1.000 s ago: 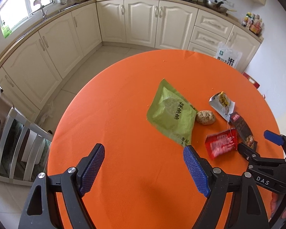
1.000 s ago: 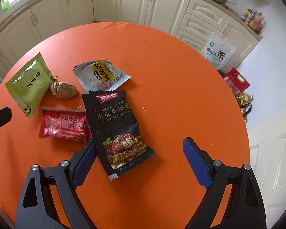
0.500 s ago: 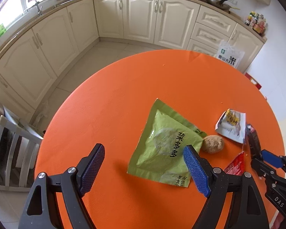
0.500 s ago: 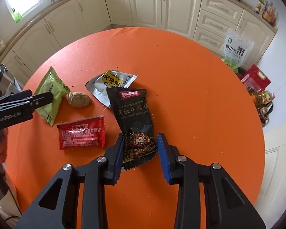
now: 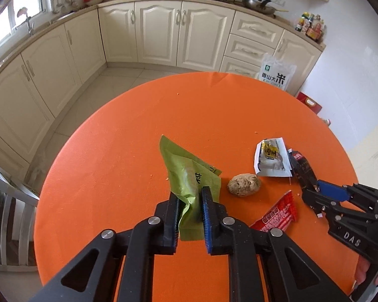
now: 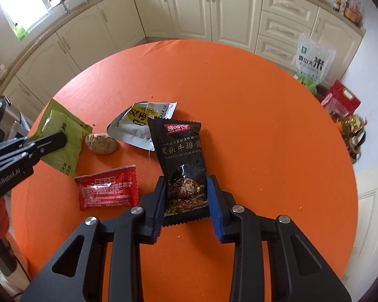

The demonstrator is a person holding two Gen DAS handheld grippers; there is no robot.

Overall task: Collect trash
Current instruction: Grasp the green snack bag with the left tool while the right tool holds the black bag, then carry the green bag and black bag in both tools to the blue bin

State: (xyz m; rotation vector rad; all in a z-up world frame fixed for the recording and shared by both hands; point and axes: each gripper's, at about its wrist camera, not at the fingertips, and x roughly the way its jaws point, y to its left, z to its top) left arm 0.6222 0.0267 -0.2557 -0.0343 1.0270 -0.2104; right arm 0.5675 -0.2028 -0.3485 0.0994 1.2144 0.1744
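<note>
My left gripper [image 5: 190,210] is shut on the near end of a green packet [image 5: 186,173], which crumples between the pads on the orange round table [image 5: 113,151]. My right gripper [image 6: 186,201] is shut on a black steak-sauce packet [image 6: 181,151]. A red sachet [image 6: 107,188], a brown lump [image 6: 102,143] and a torn white-and-yellow wrapper [image 6: 141,123] lie on the table between the two packets. The right gripper's tool [image 5: 340,206] shows at the right of the left wrist view; the left tool [image 6: 20,156] shows at the left of the right wrist view.
Cream kitchen cabinets [image 5: 163,32] run behind the table. A rice bag [image 5: 277,75] and red packages [image 6: 340,100] stand on the floor past the table's far right edge. A white chair [image 5: 2,214] stands at the left.
My left gripper has closed from wide open onto the green packet. My right gripper keeps hold of the black packet and has lifted its near end slightly.
</note>
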